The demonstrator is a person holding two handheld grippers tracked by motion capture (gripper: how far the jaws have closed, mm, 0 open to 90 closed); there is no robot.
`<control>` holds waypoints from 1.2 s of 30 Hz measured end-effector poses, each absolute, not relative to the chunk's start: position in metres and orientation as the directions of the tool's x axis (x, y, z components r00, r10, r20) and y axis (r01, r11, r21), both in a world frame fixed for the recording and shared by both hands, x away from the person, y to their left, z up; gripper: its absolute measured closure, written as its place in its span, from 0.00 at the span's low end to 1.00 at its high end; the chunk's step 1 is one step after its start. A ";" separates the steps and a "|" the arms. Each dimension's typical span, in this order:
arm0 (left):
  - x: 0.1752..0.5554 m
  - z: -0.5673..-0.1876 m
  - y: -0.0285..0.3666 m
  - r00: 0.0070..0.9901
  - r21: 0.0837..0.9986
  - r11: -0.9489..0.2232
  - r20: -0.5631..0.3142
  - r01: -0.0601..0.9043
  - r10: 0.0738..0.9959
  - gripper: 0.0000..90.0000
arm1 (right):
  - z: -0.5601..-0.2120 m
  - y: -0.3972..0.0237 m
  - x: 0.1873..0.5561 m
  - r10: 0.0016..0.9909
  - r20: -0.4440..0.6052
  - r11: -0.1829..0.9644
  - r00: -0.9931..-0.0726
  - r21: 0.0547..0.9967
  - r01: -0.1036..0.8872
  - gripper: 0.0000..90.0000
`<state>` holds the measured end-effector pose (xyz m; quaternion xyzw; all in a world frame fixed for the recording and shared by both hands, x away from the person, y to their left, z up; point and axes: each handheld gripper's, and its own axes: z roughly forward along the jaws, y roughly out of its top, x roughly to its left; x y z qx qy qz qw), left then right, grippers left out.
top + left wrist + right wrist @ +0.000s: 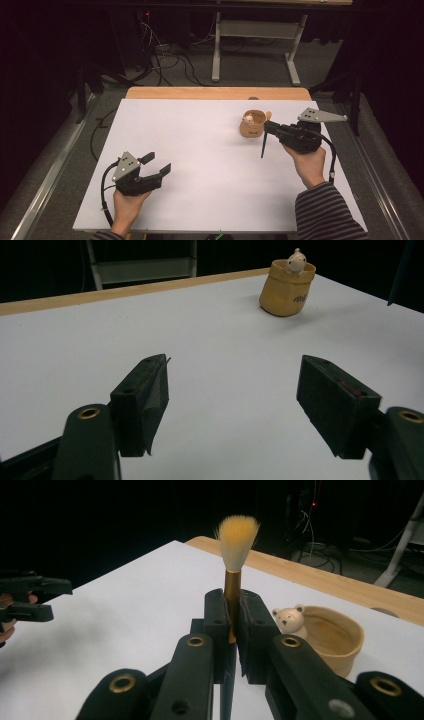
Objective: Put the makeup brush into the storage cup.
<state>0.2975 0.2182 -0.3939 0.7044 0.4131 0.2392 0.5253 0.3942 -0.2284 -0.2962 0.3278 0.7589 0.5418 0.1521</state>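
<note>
On the white counter (200,165) near its far right edge I see a tan wooden cup (251,125) with a small bear figure (289,621). My right tool (232,630) clamps a brush (235,560) beside it: black handle, gold ferrule, yellow-tipped bristles. My left tool (235,405) gapes, holding nothing.

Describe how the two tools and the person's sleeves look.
Both tools, left tool and right tool, are black, with two blocky jaws, brass-coloured rivets, a grey three-cornered plate on top and a black cable. The right sleeve is dark with thin stripes.
</note>
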 end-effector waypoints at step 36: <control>0.300 -0.395 0.219 0.541 0.934 -0.105 -0.105 0.342 0.834 0.31 | -0.273 -0.221 0.452 0.734 0.088 0.208 -0.673 0.915 0.346 0.96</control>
